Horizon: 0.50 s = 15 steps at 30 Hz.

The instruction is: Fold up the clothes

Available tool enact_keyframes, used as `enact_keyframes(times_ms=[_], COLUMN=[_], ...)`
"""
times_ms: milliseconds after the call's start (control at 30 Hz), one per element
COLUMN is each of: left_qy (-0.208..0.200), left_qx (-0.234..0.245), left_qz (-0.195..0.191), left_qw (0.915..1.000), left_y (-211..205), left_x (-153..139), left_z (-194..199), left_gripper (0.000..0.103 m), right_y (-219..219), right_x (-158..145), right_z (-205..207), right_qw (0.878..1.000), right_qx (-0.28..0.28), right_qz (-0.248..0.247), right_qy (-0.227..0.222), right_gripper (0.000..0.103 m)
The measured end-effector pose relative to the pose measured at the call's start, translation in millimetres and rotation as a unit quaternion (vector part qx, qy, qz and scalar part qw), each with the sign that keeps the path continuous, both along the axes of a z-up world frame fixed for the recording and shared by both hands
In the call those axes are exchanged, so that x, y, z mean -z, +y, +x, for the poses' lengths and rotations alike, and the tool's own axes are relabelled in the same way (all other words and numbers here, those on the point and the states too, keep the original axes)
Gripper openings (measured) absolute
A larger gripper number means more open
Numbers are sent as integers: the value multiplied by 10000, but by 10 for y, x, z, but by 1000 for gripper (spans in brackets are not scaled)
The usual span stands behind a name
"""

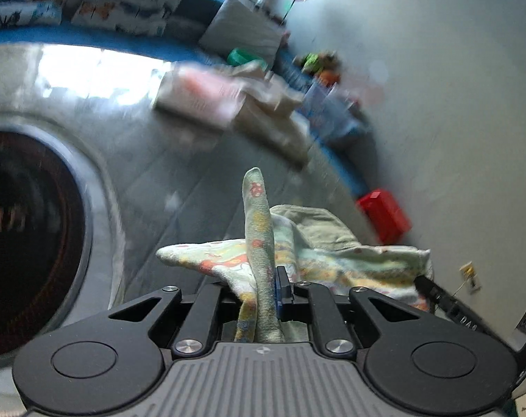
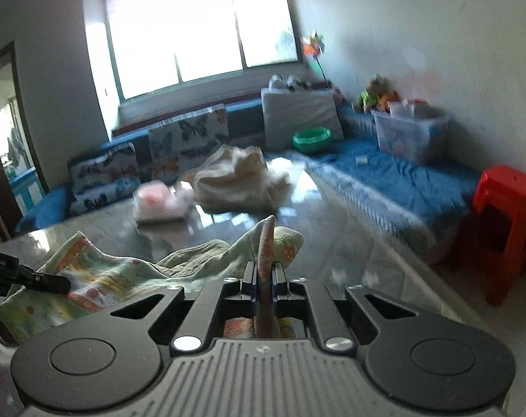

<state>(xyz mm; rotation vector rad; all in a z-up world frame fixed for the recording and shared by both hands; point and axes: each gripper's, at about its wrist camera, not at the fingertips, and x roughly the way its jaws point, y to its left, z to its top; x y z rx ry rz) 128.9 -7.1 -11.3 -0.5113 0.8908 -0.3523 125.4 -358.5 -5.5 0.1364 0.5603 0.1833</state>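
Terry cloth, pale green w/ orange/yellow print, is pinched in both grippers.

L wrist view: left gripper jaws nearly closed, clamped on a fold of the printed towel. One ridge of cloth sticks up past the fingertips, rest spreads left + right just ahead of the jaws over the glossy grey tabletop. Right gripper tip visible at far right, at the towel's right edge. Table ahead is open up to a blurred pile: pink folded item + cream cloth heap near the far edge. Dark round inset in the table on the left, apart from the towel. Red stool off the table edge to the right, by the wall.

R wrist view: right gripper jaws about fully closed on a towel corner, cloth standing up between the pads. Towel drapes leftward to the left gripper, whose dark finger tip sits on the fabric at the left edge; middle sags in loose folds, whether it touches the tabletop can't tell. Clear glossy surface ahead + to the right. Pink item and cream heap well beyond the towel. Table's right edge runs alongside the blue sofa; red stool far right.
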Motion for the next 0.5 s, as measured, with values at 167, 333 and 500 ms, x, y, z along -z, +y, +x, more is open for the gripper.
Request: enact_keyframes(times_ms=[167,333,500], left_qy=[333,456,461], left_qx=[-6,-56,-75], left_qz=[142,180,363], left_qw=[9993,9988,9983], left_y=[45,126,136], left_x=[236,327,335], left_z=[-10,-15,-76], left_gripper=[13,20,37], right_y=[-37,-61,-62], right_x=[255,419,558], right_z=[14,45,88], right_qw=[9995,9985,9971], right_qx=[46,103,175], right_qz=[-60,-82,-179], right_qy=[302,531,723], right_gripper=[7,9,16])
